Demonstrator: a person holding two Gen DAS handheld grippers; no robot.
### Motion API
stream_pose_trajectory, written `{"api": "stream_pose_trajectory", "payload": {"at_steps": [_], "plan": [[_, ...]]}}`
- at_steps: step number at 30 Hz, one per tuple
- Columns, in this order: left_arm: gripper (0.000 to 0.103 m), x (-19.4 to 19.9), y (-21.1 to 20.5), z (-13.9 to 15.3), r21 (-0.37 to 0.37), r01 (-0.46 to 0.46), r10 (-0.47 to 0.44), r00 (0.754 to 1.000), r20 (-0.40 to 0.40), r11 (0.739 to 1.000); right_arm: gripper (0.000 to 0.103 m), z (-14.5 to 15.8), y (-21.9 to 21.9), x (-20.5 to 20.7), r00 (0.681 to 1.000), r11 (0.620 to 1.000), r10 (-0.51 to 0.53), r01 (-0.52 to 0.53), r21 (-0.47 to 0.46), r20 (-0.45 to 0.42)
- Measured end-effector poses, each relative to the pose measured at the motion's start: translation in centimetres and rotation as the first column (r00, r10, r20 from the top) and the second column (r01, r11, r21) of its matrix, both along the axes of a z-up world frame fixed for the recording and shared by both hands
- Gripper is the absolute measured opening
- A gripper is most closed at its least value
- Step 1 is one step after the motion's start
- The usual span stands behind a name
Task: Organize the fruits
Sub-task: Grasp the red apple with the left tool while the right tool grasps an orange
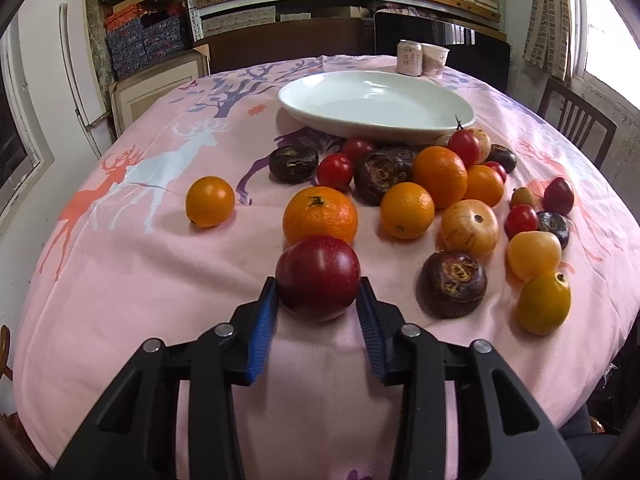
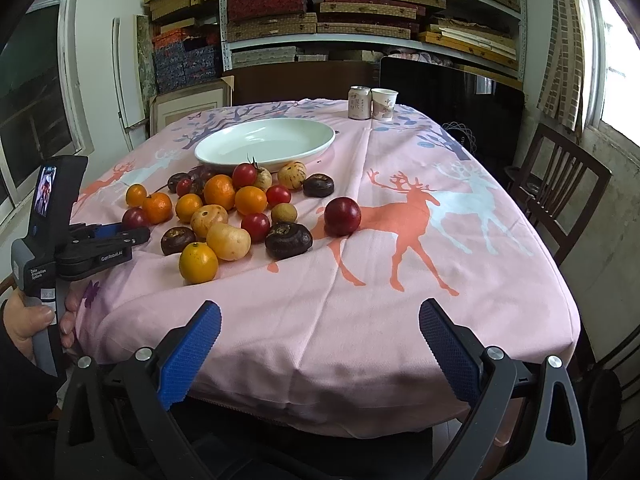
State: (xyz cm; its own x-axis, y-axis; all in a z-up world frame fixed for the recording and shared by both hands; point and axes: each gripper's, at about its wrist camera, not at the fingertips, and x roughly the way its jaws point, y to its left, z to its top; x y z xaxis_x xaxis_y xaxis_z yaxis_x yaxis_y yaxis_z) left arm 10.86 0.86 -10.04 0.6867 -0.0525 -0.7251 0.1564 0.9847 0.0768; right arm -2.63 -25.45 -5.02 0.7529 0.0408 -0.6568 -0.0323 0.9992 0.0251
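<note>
My left gripper [image 1: 318,284] is shut on a dark red plum [image 1: 318,276], its blue pads pressing both sides just above the pink tablecloth. Right behind the plum lies an orange [image 1: 320,216]. A heap of oranges, cherry tomatoes, dark water chestnuts and yellow fruits [image 1: 440,184] lies between it and the empty white plate [image 1: 320,120]. In the right wrist view a hand holds the left gripper [image 2: 136,228] at the heap's left end. My right gripper [image 2: 320,307] is open over the table's near edge, holding nothing. A second red plum [image 2: 342,216] lies apart, right of the heap.
A drink can [image 2: 359,103] and a paper cup [image 2: 385,104] stand at the table's far edge. A wooden chair [image 2: 560,196] is at the right side. Shelves of boxes [image 2: 360,8] fill the back wall. The cloth's right half carries only deer prints.
</note>
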Motion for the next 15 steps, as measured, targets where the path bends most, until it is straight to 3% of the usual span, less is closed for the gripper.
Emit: {"api": "stream_pose_trajectory", "payload": {"at_steps": [9,13,15], "plan": [[0.039,-2.6,0.6,1.6,-0.047,0.004,-0.002,0.999,0.047,0.999,0.082,-1.7,4.8,3.2,0.96,0.959,0.28,-0.278,0.058,-0.024],[0.039,-3.4,1.1,2.3,-0.058,0.007,-0.004,0.998,0.06,0.998,0.052,-2.6,6.6,5.7,0.946,0.946,0.317,-0.31,0.096,-0.067],[0.039,-3.7,1.4,2.3,-0.062,0.009,-0.005,0.998,0.057,0.998,0.047,-3.4,6.8,6.8,0.941,0.942,0.318,-0.301,0.148,-0.112]]}}
